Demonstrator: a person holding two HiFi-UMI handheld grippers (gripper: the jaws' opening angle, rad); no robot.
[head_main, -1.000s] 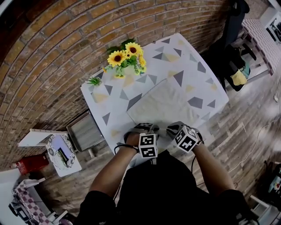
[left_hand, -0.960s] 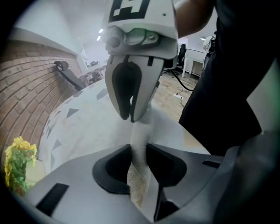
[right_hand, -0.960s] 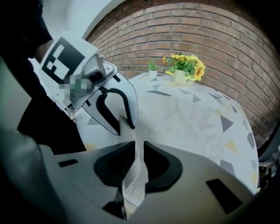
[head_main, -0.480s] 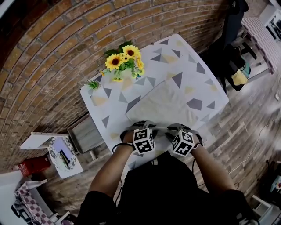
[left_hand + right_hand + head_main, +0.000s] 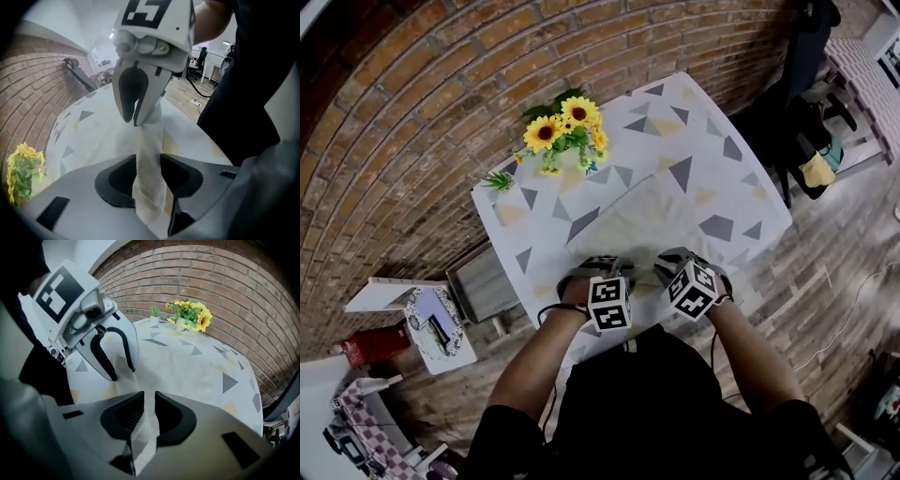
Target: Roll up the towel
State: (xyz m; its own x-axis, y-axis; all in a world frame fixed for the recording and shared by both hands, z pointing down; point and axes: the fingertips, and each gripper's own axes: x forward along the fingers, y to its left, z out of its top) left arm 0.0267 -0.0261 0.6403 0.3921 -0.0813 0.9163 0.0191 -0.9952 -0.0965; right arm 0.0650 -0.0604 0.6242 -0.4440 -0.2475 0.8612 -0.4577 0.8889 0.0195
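Since a moment before, both my hands had crept a little up the table point(image 5: 698, 122), and the flat stretch of towel point(image 5: 652, 217) ahead had shortened, its near edge rolled. My left gripper point(image 5: 148, 176) was easing its jaws apart around the roll while my right gripper point(image 5: 149, 416) was closing on it. I judged I was regripping for the next turn.

Soft even light, heavy fisheye warp (dark vignetted corners), near parts blurred
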